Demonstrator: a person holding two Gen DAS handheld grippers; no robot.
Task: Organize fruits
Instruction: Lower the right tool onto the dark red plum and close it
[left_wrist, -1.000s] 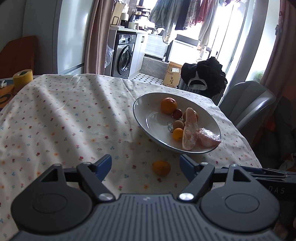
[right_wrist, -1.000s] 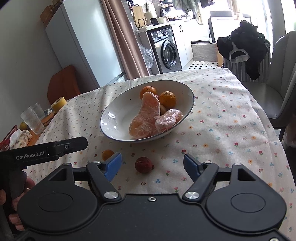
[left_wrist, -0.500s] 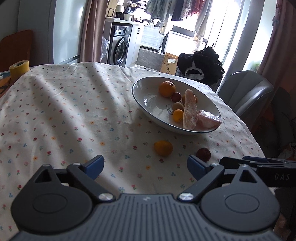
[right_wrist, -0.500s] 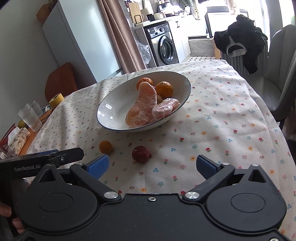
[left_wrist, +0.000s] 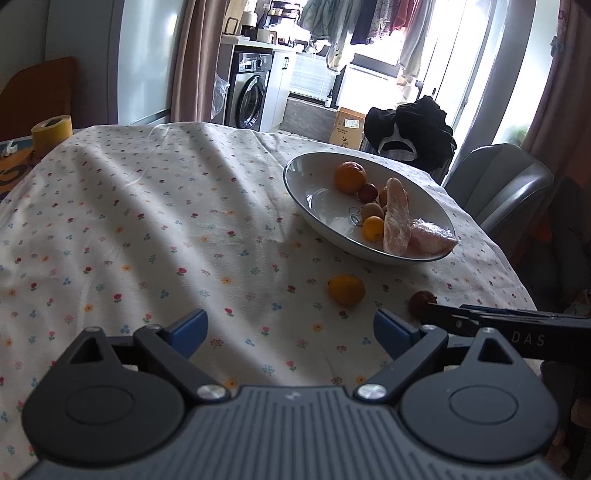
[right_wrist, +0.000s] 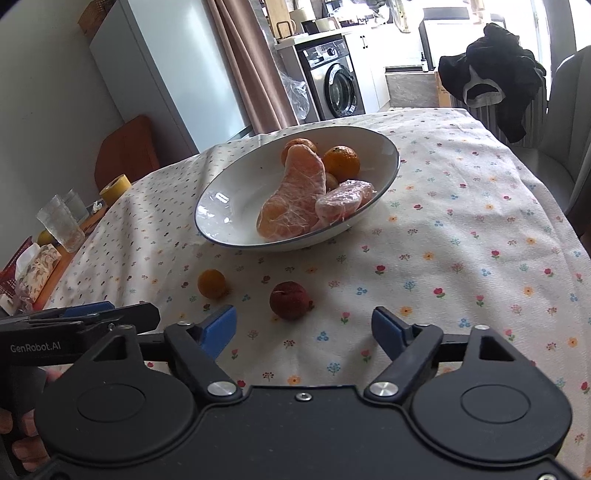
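A white bowl (left_wrist: 317, 199) (right_wrist: 229, 218) on the flowered tablecloth holds oranges, small fruits and two wrapped pomelo pieces (right_wrist: 295, 199). A small orange (left_wrist: 346, 289) (right_wrist: 211, 283) and a dark red fruit (right_wrist: 289, 300) (left_wrist: 419, 302) lie loose on the cloth in front of the bowl. My left gripper (left_wrist: 290, 328) is open and empty, short of the small orange. My right gripper (right_wrist: 303, 326) is open and empty, just short of the red fruit. Each gripper's side shows in the other's view.
A yellow tape roll (left_wrist: 51, 127), glasses (right_wrist: 61, 223) and a tissue pack (right_wrist: 35, 266) sit at the table's left end. A grey chair (left_wrist: 498, 184) with dark clothes behind it stands at the far right edge.
Both grippers have opened wider and pulled back a little from the bowl. The red fruit came into the left wrist view. No fruit has moved.
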